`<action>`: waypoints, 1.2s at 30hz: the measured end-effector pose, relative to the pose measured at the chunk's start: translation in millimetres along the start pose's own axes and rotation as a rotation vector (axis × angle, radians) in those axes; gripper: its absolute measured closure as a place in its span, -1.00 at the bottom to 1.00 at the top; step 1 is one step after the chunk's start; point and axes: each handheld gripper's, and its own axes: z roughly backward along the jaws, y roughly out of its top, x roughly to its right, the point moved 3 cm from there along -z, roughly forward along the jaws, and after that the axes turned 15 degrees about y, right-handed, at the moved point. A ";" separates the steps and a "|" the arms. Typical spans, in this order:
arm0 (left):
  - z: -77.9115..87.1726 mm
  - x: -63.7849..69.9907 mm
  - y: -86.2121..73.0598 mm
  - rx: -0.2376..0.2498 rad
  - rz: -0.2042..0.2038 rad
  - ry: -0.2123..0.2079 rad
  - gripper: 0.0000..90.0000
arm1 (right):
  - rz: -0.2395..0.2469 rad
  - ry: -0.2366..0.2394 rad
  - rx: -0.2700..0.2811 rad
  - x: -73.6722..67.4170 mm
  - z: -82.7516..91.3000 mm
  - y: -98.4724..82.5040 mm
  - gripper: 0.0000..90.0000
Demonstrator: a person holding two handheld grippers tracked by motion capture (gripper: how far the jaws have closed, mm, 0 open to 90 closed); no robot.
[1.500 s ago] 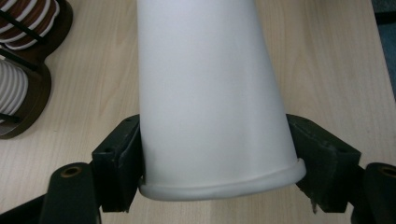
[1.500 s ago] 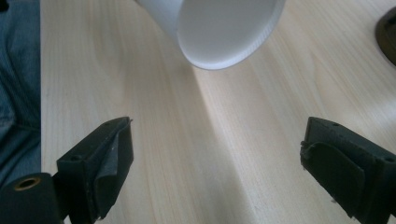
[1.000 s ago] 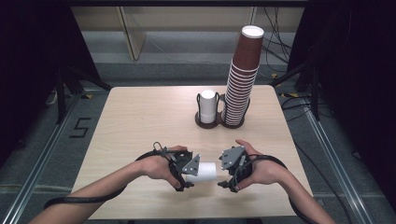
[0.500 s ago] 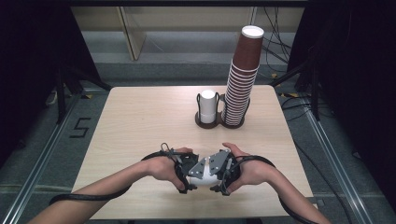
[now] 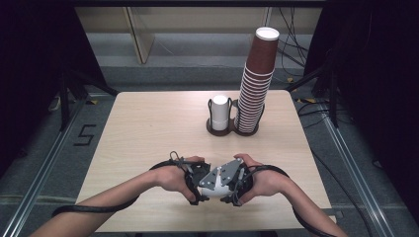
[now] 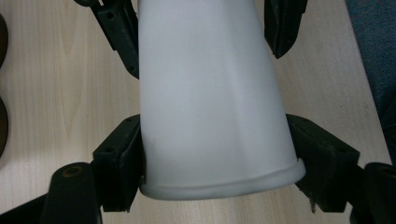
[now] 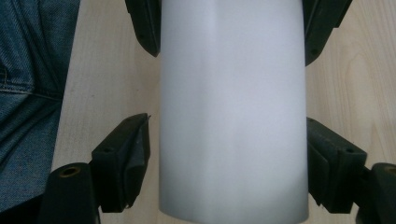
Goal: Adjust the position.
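Nearest me, my two grippers meet over the near edge of the table [image 5: 148, 128], holding one white cup [image 5: 217, 183] between them. It lies on its side, clear of the wood as far as I can tell.

My left gripper [image 6: 219, 163] pinches the rimmed, wide end: both pads press the cup's wall just above the rolled lip. Beyond it, along the cup, I see the other gripper's jaws on either side of the narrow end.

My right gripper [image 7: 229, 158] has the other end between its jaws, which have just been closing. The right pad meets the wall; on the left I see a thin sliver of table between pad and cup, so I cannot tell whether that side bites. The left gripper's jaws flank the far end of the cup, and blue denim shows at the left edge.

Farther off, well apart from my hands, a black holder [image 5: 232, 129] stands past mid-table. Its left ring holds a short white stack [image 5: 220, 111], its right ring a tall brown stack [image 5: 257, 84] with a white-lined rim on top.
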 end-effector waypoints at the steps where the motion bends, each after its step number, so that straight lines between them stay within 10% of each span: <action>1: -0.1 -0.7 0.1 0.003 -0.013 0.001 -0.44 | 0.027 0.001 0.017 2.1 -0.9 0.5 -0.43; 2: 1.4 3.5 -1.3 -0.011 0.048 0.006 -0.43 | 0.022 0.001 0.020 1.9 -0.8 0.2 -0.41; 3: 1.1 0.7 -0.7 0.000 0.013 0.019 -0.43 | 0.158 0.021 0.066 9.6 -3.9 3.6 -0.40; 4: 1.4 2.9 -1.3 -0.008 0.044 0.012 -0.43 | 0.192 0.003 0.068 12.6 -3.4 4.4 -0.38; 19: 2.7 5.3 0.6 -0.011 0.061 0.017 -0.48 | 0.230 -0.022 0.068 13.0 -1.1 3.2 -0.23; 26: 3.2 4.0 -6.2 -0.027 0.138 0.061 -0.91 | 0.235 -0.033 0.086 12.1 -1.4 -4.1 -0.23; 33: 9.6 4.0 -20.0 0.036 0.216 0.116 -0.93 | 0.259 -0.102 0.186 18.3 4.8 -20.4 -0.23; 35: 11.0 4.7 -24.7 0.056 0.249 0.131 -0.91 | 0.167 -0.115 0.226 14.0 4.4 -28.7 -0.24; 36: 11.4 5.4 -26.2 0.071 0.271 0.135 -0.91 | 0.239 -0.141 0.243 19.2 5.4 -29.2 -0.23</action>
